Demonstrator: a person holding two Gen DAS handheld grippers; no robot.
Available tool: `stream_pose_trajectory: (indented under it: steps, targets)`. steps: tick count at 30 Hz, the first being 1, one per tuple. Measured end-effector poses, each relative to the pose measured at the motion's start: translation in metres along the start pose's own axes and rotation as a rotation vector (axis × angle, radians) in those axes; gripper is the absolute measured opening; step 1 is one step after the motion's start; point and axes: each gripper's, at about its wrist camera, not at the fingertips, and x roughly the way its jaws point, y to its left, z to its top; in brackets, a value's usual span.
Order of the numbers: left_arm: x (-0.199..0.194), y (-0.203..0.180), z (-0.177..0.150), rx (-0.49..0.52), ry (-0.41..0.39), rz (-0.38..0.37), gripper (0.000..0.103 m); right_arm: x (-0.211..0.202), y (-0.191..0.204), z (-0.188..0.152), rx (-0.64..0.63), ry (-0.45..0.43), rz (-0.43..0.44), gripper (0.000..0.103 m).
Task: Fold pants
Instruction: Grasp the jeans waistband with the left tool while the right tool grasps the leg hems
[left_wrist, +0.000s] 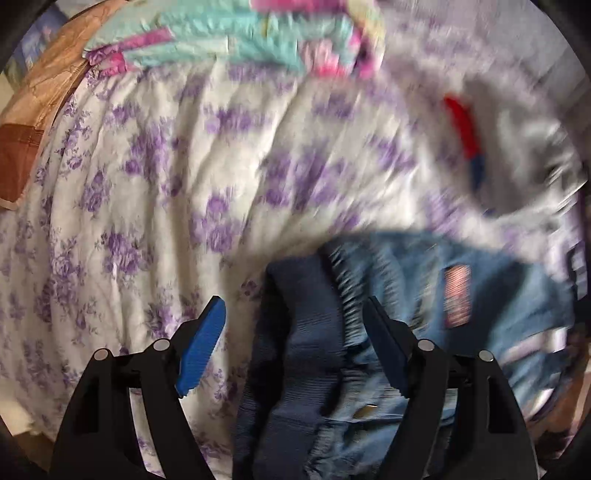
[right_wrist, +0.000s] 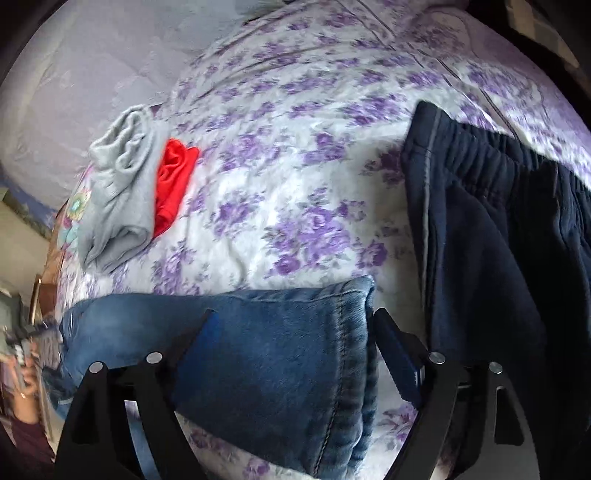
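The jeans (right_wrist: 273, 354) lie sideways on the bed (right_wrist: 295, 206) (long way left to right) between the wide-open fingers of the right hand-held gripper (right_wrist: 295, 325), and the left hand-held gripper (left_wrist: 295, 314) is open too.

Right claw (right_wrist: 295, 350) spread wide over folded jeans (right_wrist: 280, 354) — navy pants (right_wrist: 495, 229) just beside.

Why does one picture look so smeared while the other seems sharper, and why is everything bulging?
Left wrist view: motion blur smears the jeans and floral bedspread, worst toward the right; the left gripper itself stays crisp. Right wrist view: mostly sharp, with the jeans' stitching readable, blur only at the far left edge. Both views: fisheye lenses curve the bed and darken the corners.
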Motion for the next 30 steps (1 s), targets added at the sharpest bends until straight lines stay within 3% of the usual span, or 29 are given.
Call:
stream_pose_trajectory:
  steps: [2,4,7,9,11,12,14,15,16,20,24,28,30]
  targets:
    - [-0.018,0.001,0.000,-0.009,-0.058,-0.082,0.096,-0.004,0.004,-0.001,-0.024,-0.007,0.008,0.085]
    - [-0.013,-0.009,-0.002,0.021,-0.051,-0.098,0.096,-0.002,0.004,0.001,-0.029,-0.005,-0.002,0.085]
    - [0.029,-0.027,-0.002,0.053,0.056,-0.029,0.096,0.009,0.002,0.005,-0.022,0.009,-0.035,0.085]
    - [0.057,-0.035,-0.006,0.056,0.130,-0.020,0.095,0.021,0.000,0.004,-0.008,0.067,-0.044,0.088]
    - [0.064,-0.047,-0.013,0.099,0.132,0.042,0.093,0.025,0.005,0.002,-0.035,0.080,-0.052,0.084]
    - [0.063,-0.054,-0.016,0.122,0.114,0.079,0.089,0.025,0.009,0.002,-0.068,0.086,-0.060,0.074]
    - [0.052,-0.061,-0.018,0.130,0.063,0.099,0.061,0.020,0.013,0.002,-0.114,0.071,-0.108,0.014]
    - [0.046,-0.062,-0.018,0.123,0.044,0.086,0.050,0.015,0.012,0.002,-0.098,0.058,-0.061,0.014]
    - [0.039,-0.062,-0.018,0.116,0.026,0.051,0.028,0.008,0.012,0.003,-0.095,0.020,-0.057,0.014]
    - [0.015,-0.063,-0.020,0.077,-0.058,0.038,0.021,-0.022,0.027,0.011,-0.135,-0.119,0.008,0.014]
    - [-0.014,-0.045,-0.020,-0.045,-0.169,0.003,0.020,-0.040,0.036,0.025,-0.154,-0.189,0.059,0.014]
    - [-0.027,-0.031,-0.013,-0.125,-0.236,0.003,0.020,-0.042,0.047,0.045,-0.159,-0.224,0.080,0.014]
    - [-0.013,-0.029,0.000,-0.122,-0.199,0.028,0.024,-0.024,0.046,0.052,-0.135,-0.174,0.056,0.014]
